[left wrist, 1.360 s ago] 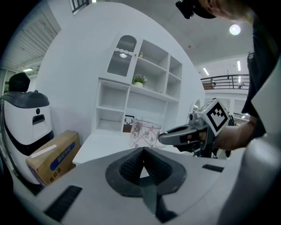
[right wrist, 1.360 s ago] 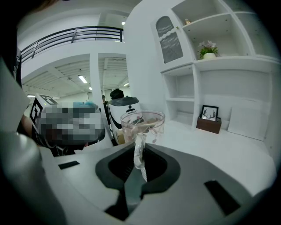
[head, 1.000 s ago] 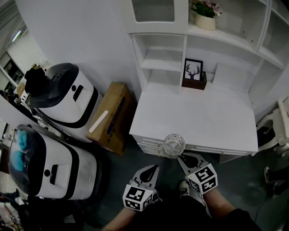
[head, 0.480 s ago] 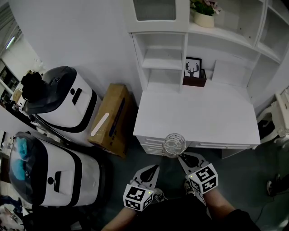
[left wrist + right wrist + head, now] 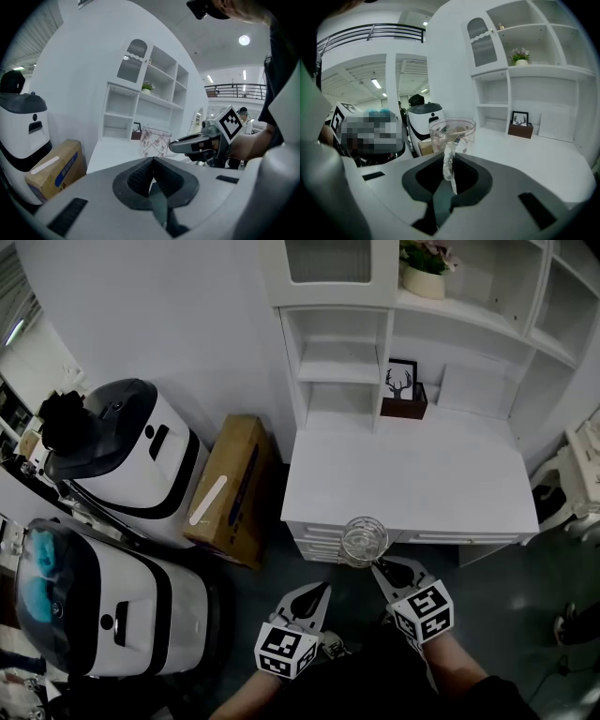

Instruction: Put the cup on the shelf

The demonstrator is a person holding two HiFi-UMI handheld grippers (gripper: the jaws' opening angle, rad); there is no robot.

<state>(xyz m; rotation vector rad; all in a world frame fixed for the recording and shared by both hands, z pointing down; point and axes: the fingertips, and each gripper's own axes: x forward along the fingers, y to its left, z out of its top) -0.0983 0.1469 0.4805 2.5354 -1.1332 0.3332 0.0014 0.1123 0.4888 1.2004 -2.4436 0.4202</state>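
Observation:
A clear glass cup (image 5: 363,540) with a printed pattern hangs in front of the white desk's near edge. My right gripper (image 5: 378,565) is shut on the cup's handle; the right gripper view shows the cup (image 5: 451,135) upright just past the closed jaws. My left gripper (image 5: 323,588) is lower and to the left, shut and empty. From the left gripper view the cup (image 5: 155,142) and the right gripper (image 5: 176,146) appear ahead. The white shelf unit (image 5: 342,362) stands at the back of the desk.
A framed deer picture (image 5: 401,383) on a brown box and a potted plant (image 5: 424,268) sit in the shelving. A cardboard box (image 5: 230,486) lies left of the desk (image 5: 412,488). Two white machines (image 5: 131,451) stand further left. A chair (image 5: 574,486) is at the right.
The view has drifted slightly; the desk and shelf sit a little further right in frame. Both grippers and the cup hold nearly the same place.

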